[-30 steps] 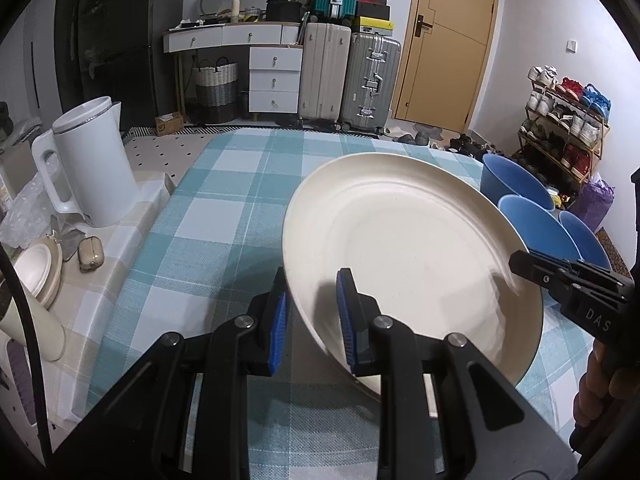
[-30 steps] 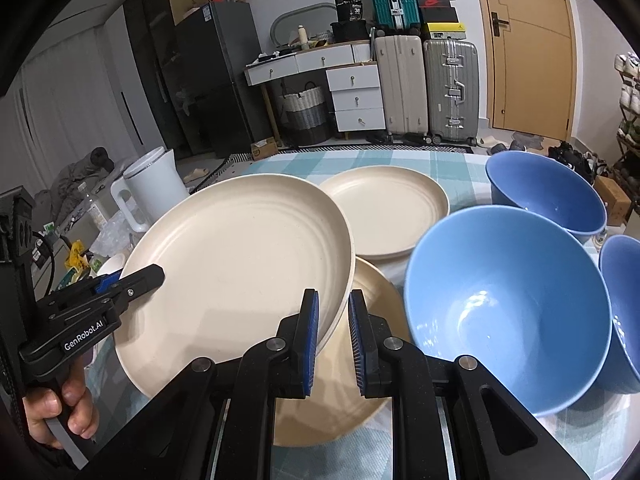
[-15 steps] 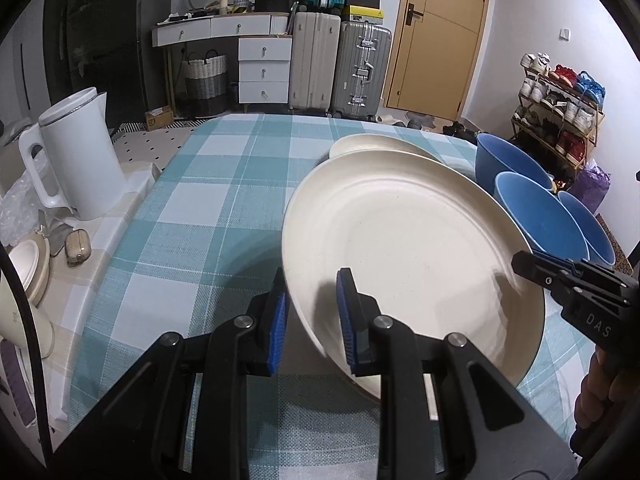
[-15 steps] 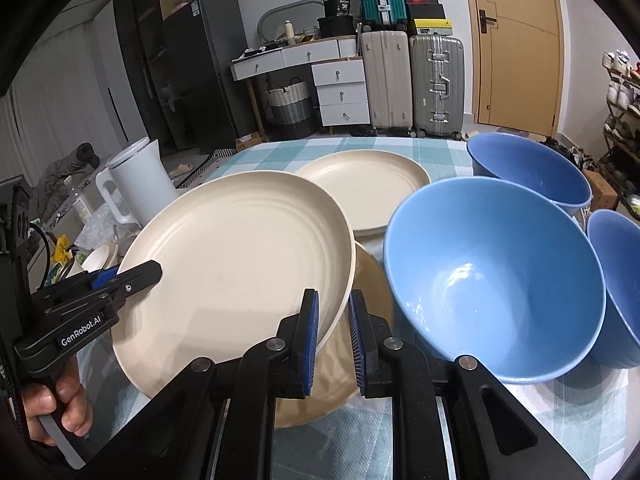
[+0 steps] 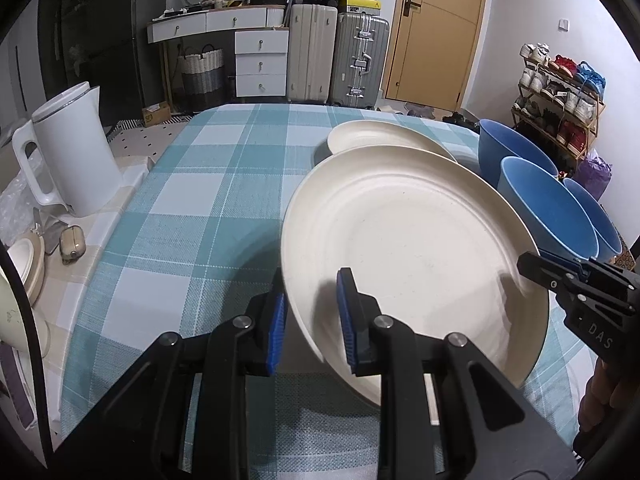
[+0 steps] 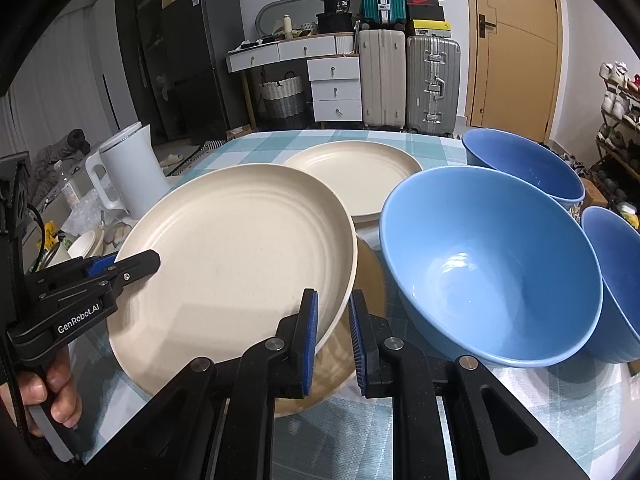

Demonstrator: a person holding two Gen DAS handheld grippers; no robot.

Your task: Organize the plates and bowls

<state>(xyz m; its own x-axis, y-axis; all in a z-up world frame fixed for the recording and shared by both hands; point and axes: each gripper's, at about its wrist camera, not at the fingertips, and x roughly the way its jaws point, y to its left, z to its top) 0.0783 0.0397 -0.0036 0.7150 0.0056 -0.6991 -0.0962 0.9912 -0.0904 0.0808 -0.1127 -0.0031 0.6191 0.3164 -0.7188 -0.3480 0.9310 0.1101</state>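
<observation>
A large cream plate [image 5: 412, 248] is held tilted above the checked tablecloth, gripped on both sides. My left gripper [image 5: 310, 318] is shut on its near-left rim. My right gripper [image 6: 333, 330] is shut on its opposite rim; the same plate fills the left of the right wrist view [image 6: 236, 256]. A second cream plate [image 6: 360, 280] lies on the table right beneath it. A third cream plate [image 6: 354, 178] lies farther back. Three blue bowls stand to the right: a near one [image 6: 492, 264], a far one [image 6: 520, 168] and one at the right edge [image 6: 616, 276].
A white electric kettle [image 5: 72, 152] stands on a side counter left of the table, with small items [image 5: 72, 242] near it. The table [image 5: 224, 184] has open checked cloth on its left half. Suitcases, drawers and a shoe rack stand beyond the table.
The held plate has come down and levelled a little over the plate below. Both grippers kept their hold and the far plate and bowls came more into view.
</observation>
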